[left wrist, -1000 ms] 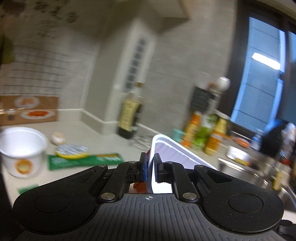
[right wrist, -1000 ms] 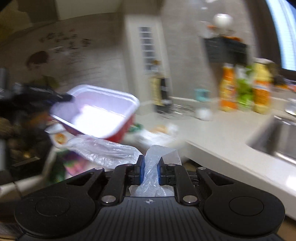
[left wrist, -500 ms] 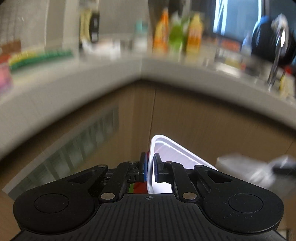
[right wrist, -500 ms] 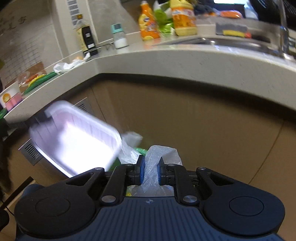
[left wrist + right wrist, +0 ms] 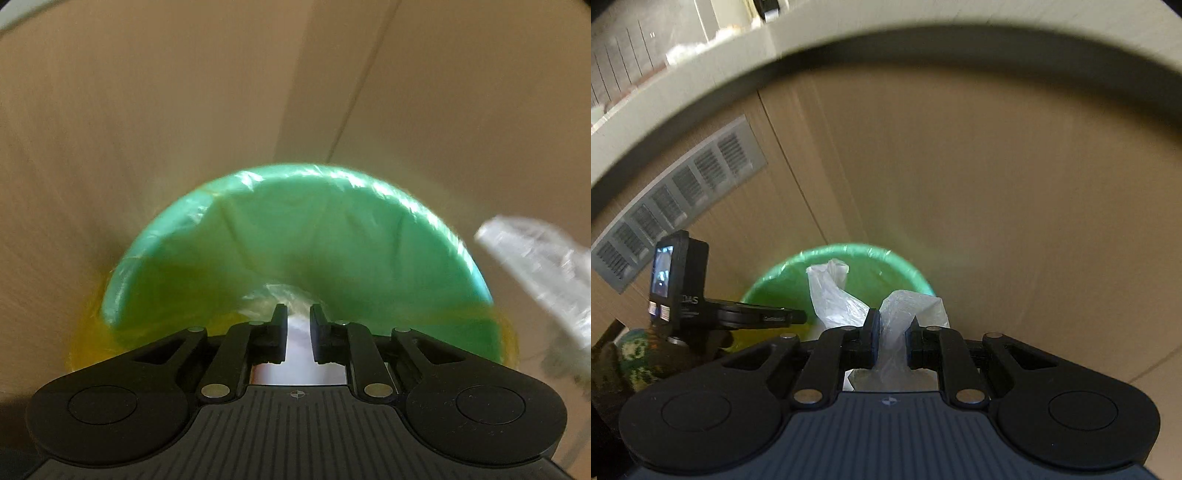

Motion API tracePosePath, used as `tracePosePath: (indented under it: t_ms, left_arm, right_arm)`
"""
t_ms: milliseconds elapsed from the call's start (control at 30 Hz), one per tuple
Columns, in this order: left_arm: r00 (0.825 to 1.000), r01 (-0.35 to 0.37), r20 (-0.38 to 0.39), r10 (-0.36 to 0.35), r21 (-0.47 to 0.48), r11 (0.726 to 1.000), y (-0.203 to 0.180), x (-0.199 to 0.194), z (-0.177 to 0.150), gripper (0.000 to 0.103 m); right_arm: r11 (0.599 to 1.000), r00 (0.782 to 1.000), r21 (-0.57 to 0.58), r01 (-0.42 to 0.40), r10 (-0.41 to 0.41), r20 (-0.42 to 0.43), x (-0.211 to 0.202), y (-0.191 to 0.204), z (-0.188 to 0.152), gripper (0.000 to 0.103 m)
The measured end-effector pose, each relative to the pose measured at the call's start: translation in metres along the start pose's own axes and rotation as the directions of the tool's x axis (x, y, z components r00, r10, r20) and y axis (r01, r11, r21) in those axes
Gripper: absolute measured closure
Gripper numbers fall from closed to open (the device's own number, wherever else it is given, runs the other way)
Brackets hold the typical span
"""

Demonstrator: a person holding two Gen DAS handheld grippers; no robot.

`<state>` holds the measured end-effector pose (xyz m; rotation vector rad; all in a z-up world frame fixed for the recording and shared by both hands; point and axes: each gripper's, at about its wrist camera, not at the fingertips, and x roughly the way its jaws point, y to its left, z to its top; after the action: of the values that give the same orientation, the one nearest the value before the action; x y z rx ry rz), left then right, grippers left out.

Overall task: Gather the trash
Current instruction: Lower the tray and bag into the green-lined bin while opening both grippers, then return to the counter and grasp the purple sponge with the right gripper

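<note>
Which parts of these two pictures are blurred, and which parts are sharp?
Left wrist view: the green bin liner and the clear plastic bag are smeared by motion; the left gripper is sharp. Right wrist view: cabinet blurred; right gripper and bag sharp.

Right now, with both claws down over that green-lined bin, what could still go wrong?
1. The left claw is opening over the green-lined bin; the white tray between its fingers might catch on the rim instead of dropping in.
2. The right claw grips a clear plastic bag that trails loosely; it could snag or drape outside the bin.
3. Both claws crowd one opening and might bump.
</note>
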<state>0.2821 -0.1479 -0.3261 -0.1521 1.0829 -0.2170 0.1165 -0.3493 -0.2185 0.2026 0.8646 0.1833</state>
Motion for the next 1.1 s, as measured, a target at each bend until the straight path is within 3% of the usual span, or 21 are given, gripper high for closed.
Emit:
tracePosePath:
  t_ms: [133, 300, 400, 433, 500, 600, 867, 1100]
  left_arm:
    - [0.998, 0.059, 0.041, -0.056, -0.075, 0.995, 0.016, -0.029, 0.003, 0.088]
    - [0.989, 0.051, 0.138, -0.051, 0.0, 0.999, 0.011, -0.092, 0.002, 0.088]
    - [0.985, 0.067, 0.162, -0.064, -0.01, 0.998, 0.019, -0.112, -0.001, 0.088]
    - [0.983, 0.077, 0.168, -0.072, -0.019, 0.997, 0.022, -0.116, -0.003, 0.088]
    - [0.979, 0.095, 0.183, -0.087, -0.035, 0.995, 0.03, -0.122, -0.005, 0.088]
    - [0.975, 0.112, 0.199, -0.098, -0.057, 0.992, 0.04, -0.125, -0.007, 0.088]
    - [0.961, 0.175, 0.231, -0.151, -0.085, 0.981, 0.049, -0.139, -0.009, 0.088]
    - [0.934, 0.289, 0.242, -0.262, -0.084, 0.954, 0.049, -0.146, -0.006, 0.088]
  right_arm:
    - [0.999, 0.997, -0.013, -0.03, 0.029, -0.07, 0.032, 0.009, 0.001, 0.09]
    - [0.995, 0.989, -0.06, -0.076, 0.067, -0.132, 0.073, 0.036, 0.004, 0.09]
    - [0.993, 0.983, -0.089, -0.075, 0.059, -0.172, 0.101, 0.053, 0.01, 0.088]
    - [0.993, 0.982, -0.091, -0.075, 0.057, -0.182, 0.108, 0.059, 0.012, 0.086]
    - [0.994, 0.982, -0.088, -0.071, 0.054, -0.183, 0.114, 0.067, 0.017, 0.069]
    - [0.994, 0.987, -0.09, -0.066, 0.052, -0.149, 0.103, 0.069, 0.021, 0.05]
    - [0.998, 0.993, -0.059, 0.02, -0.026, -0.116, 0.068, 0.071, 0.03, 0.049]
    - [0.989, 0.989, -0.059, 0.136, -0.139, -0.049, 0.017, 0.075, 0.024, 0.047]
